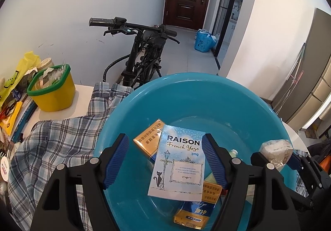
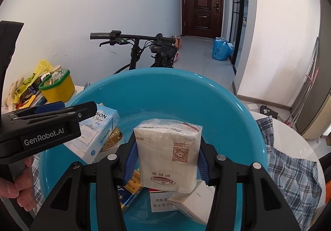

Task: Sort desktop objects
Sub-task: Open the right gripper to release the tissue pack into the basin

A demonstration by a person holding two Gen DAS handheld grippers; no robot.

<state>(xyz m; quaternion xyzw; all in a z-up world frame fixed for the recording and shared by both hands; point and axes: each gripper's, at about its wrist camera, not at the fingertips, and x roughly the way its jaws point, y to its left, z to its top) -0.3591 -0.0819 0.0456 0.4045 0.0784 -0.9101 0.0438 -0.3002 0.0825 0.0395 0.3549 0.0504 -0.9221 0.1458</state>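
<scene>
Oddly, right claw (image 2: 167, 160) pinches tissue pack (image 2: 167, 154); left claw (image 1: 165, 160) spread (box (image 1: 178, 160) half-hidden).

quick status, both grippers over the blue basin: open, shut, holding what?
Left gripper: jaws astride the RAISON box; grip cannot be told.
Right gripper: shut on the white tissue pack.

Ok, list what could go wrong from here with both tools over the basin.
1. The left tool stands around the Raison box, with a gap on one side; the box may tip onto the packs below.
2. The right tool squeezes a soft tissue pack; its wrapper could slide out.
3. Both tools crowd one basin and might bump.
</scene>
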